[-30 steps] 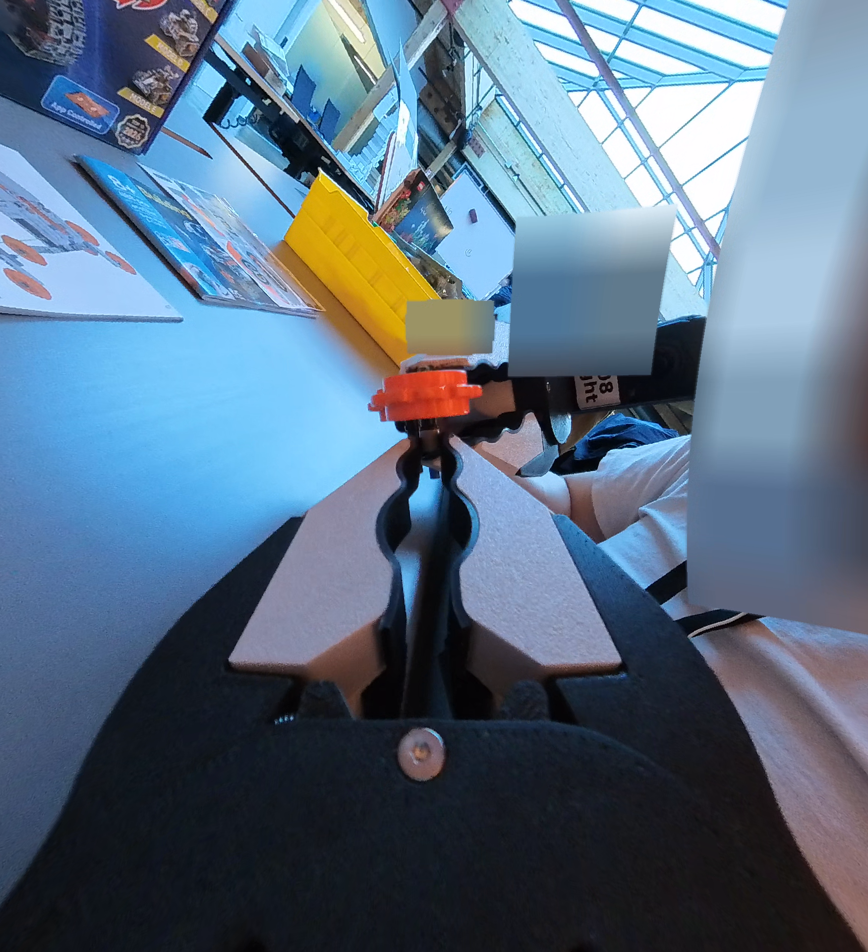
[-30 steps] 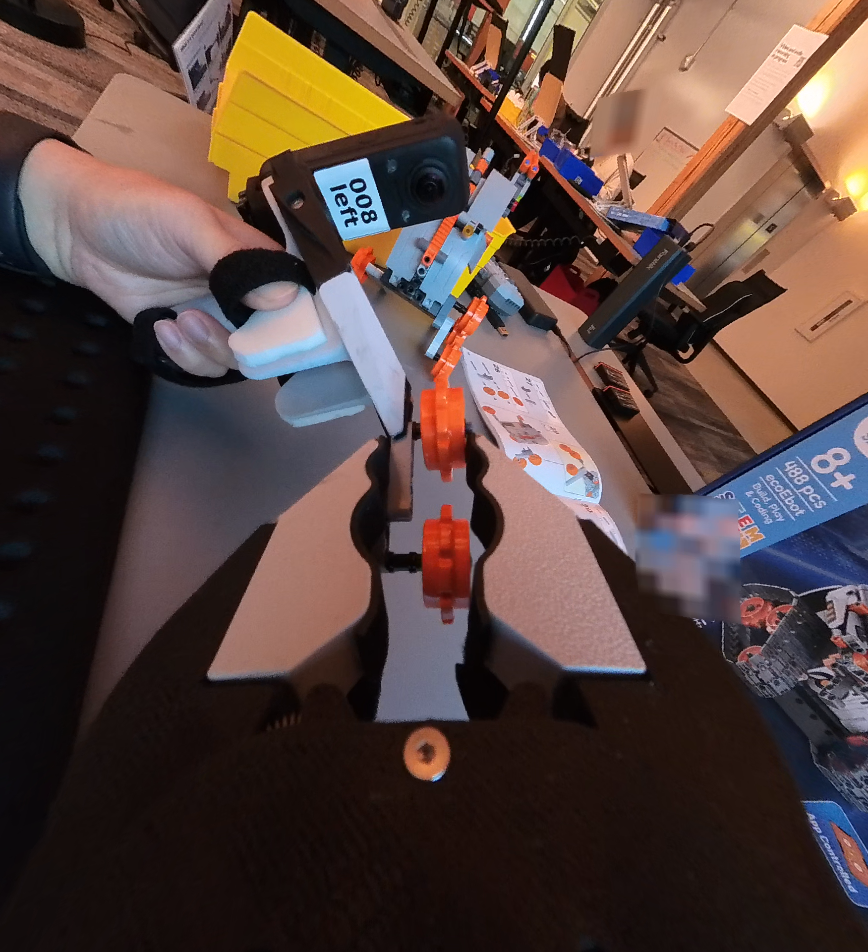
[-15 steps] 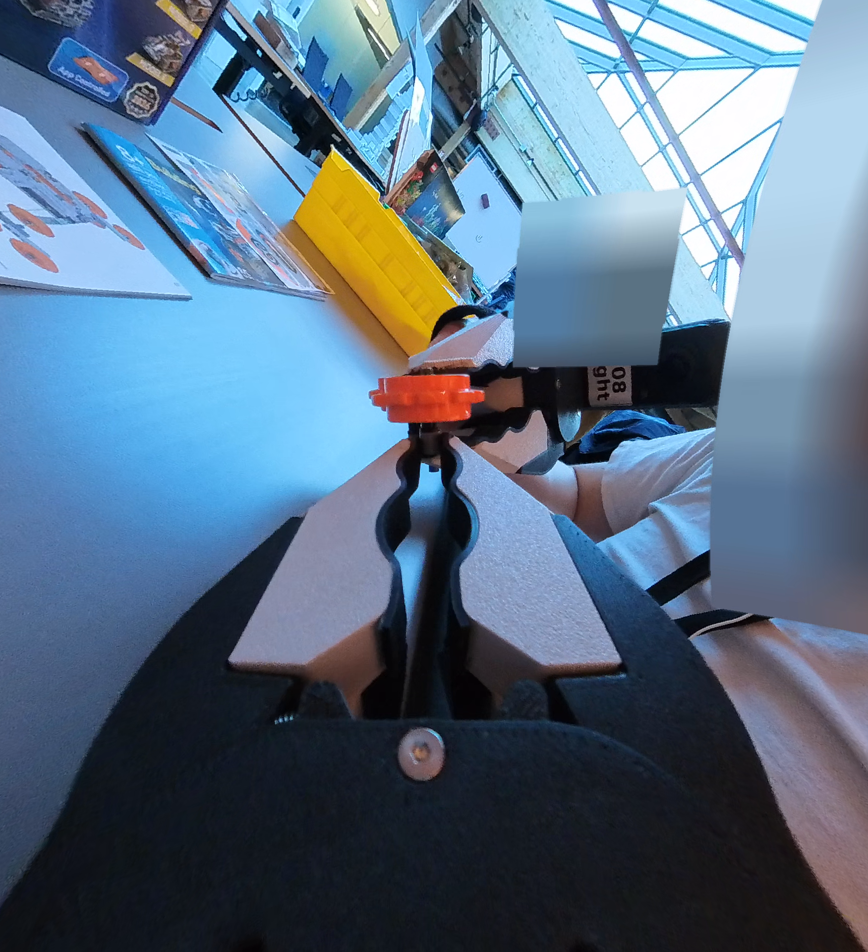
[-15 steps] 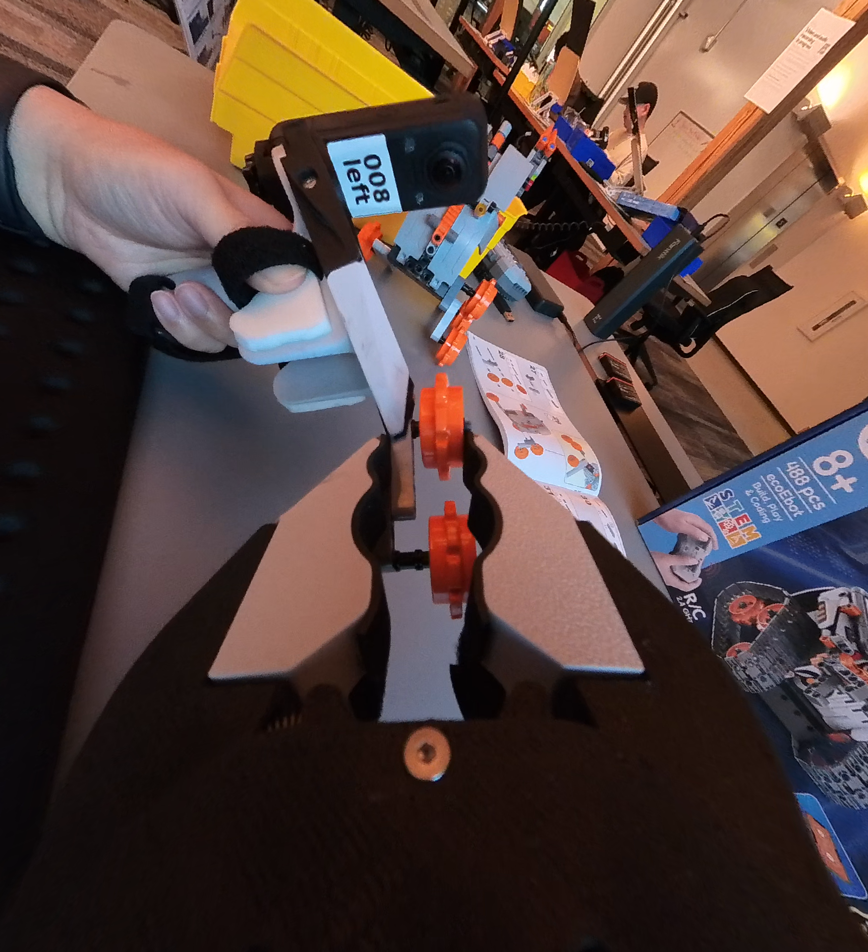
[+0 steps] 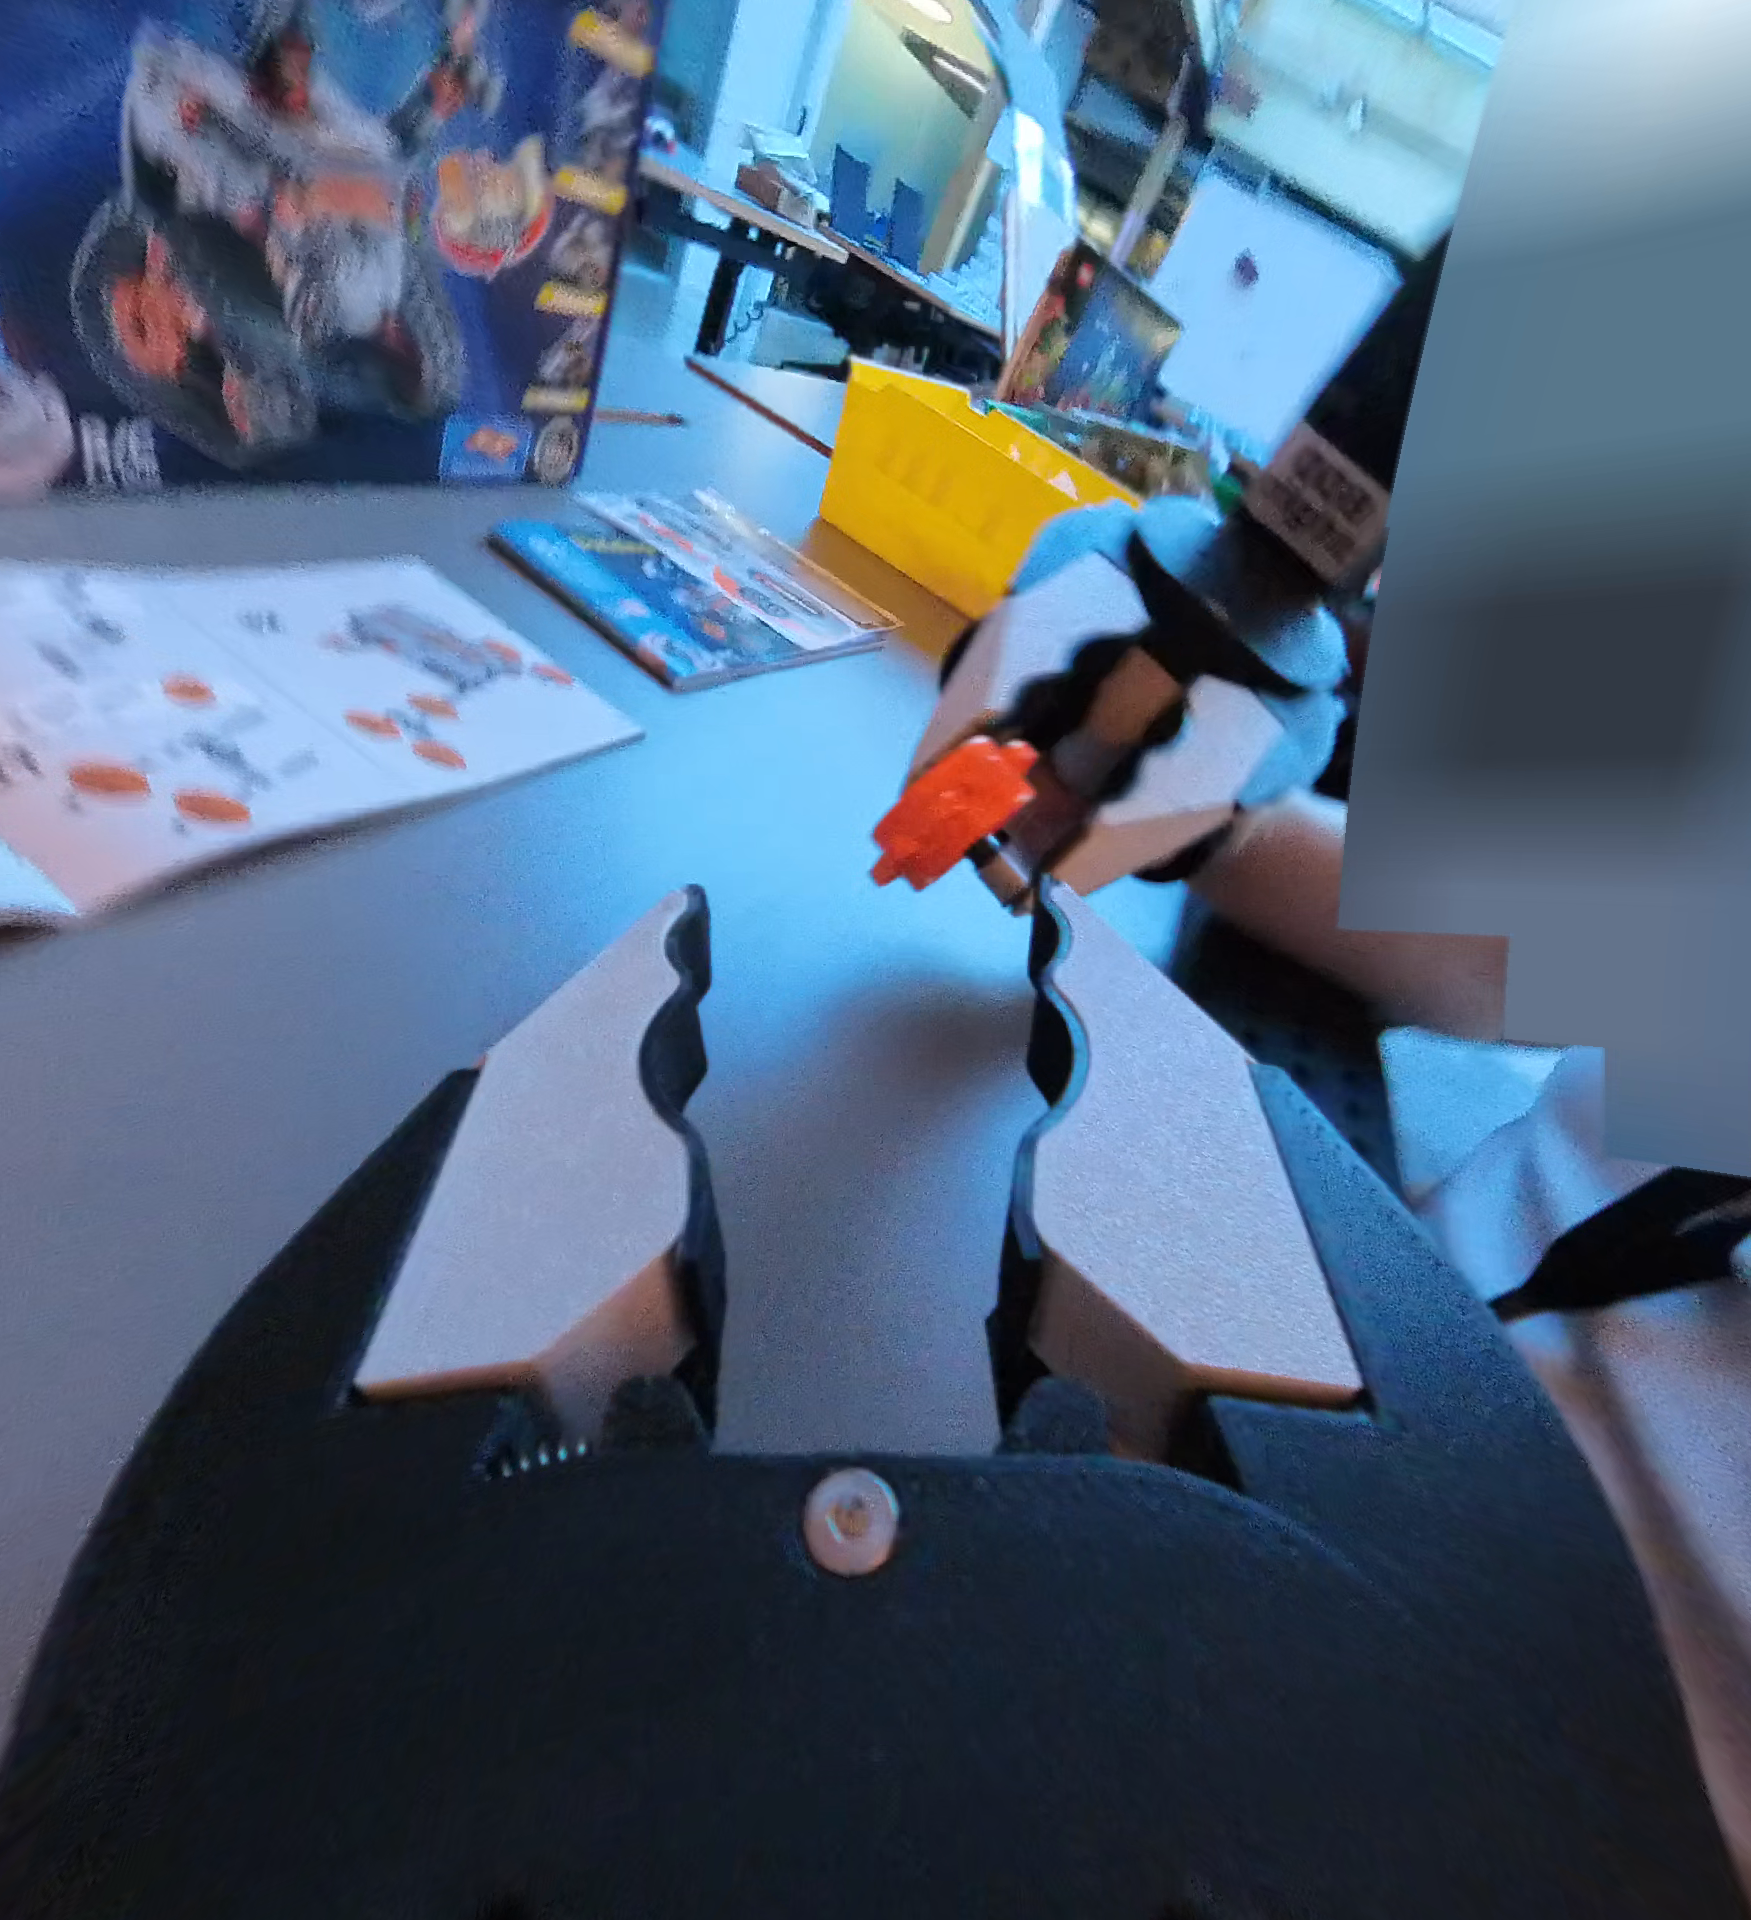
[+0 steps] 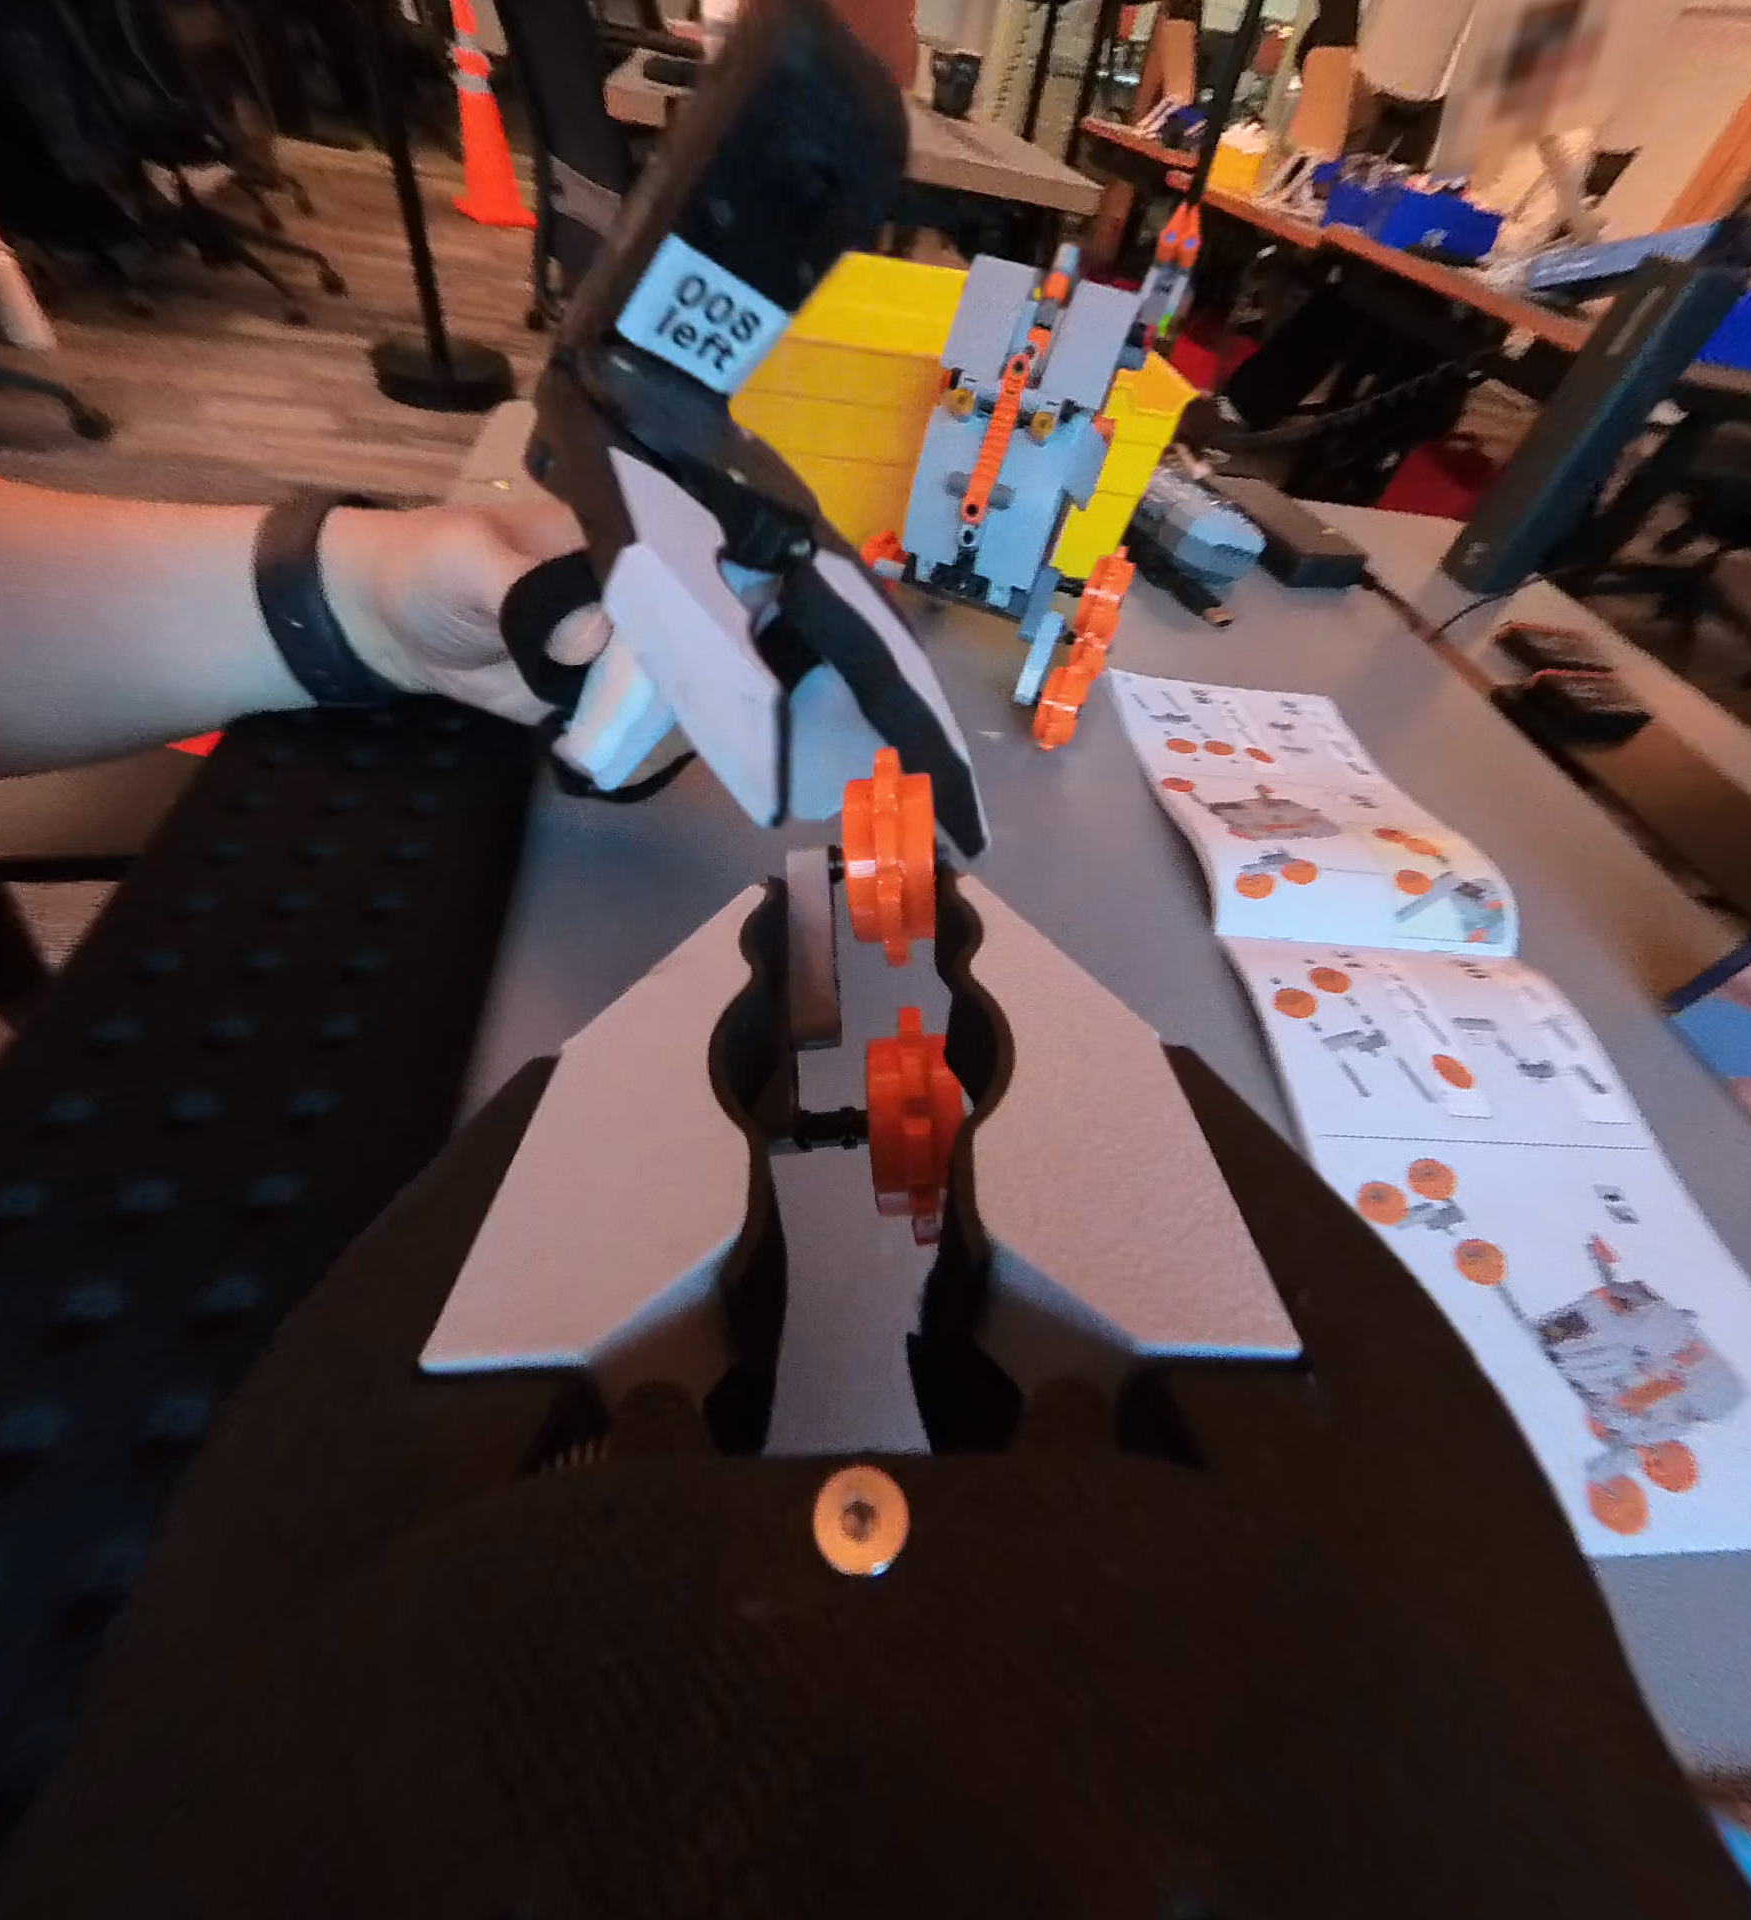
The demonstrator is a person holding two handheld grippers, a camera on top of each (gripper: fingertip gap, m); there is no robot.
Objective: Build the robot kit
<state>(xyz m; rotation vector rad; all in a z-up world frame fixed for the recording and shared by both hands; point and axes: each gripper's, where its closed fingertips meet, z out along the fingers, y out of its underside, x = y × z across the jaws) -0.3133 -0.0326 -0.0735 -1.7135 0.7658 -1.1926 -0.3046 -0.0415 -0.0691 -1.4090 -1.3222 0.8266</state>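
Booklet [image 6: 1453, 1049] right of toy model [image 6: 1027, 457]

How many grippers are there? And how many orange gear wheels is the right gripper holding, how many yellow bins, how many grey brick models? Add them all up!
Grippers: 2, the left gripper, open, and the right gripper, shut
orange gear wheels in the right gripper: 2
yellow bin: 1
grey brick model: 1
Total: 6
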